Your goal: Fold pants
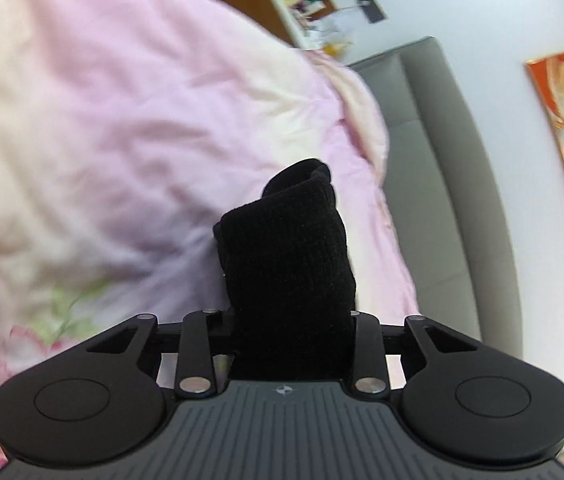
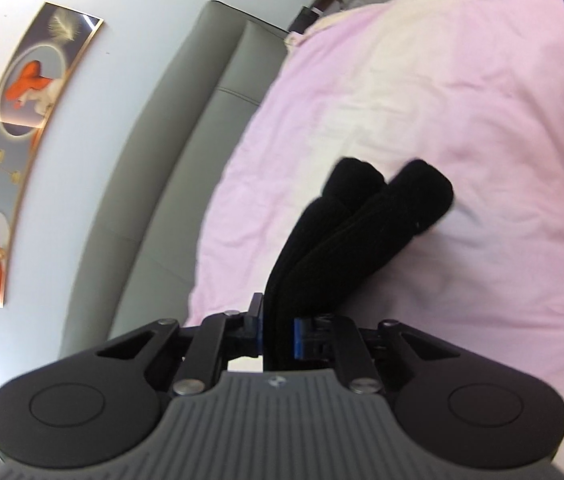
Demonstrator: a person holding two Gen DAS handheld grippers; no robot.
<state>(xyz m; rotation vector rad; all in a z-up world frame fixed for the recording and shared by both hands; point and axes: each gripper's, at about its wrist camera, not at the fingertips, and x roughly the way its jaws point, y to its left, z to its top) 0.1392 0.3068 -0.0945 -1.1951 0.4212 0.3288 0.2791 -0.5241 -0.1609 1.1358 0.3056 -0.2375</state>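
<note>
Both grippers pinch black pants [image 1: 288,256] over a pink bedspread [image 2: 422,92] — grey headboard [image 2: 185,148], framed picture [image 2: 21,128] behind.

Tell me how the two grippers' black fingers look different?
The left gripper shows its fingers pressed into one wide black block. The right gripper shows its fingers side by side as two rounded tips. Both wear black knit covers, and both point over the pink bedspread.

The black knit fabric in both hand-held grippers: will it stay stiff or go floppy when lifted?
Probably floppy: the black knit fabric bunches into soft rolls past the right hand-held gripper. Likely grippy, since its ribbed weave fills the left hand-held gripper. It seems light.
</note>
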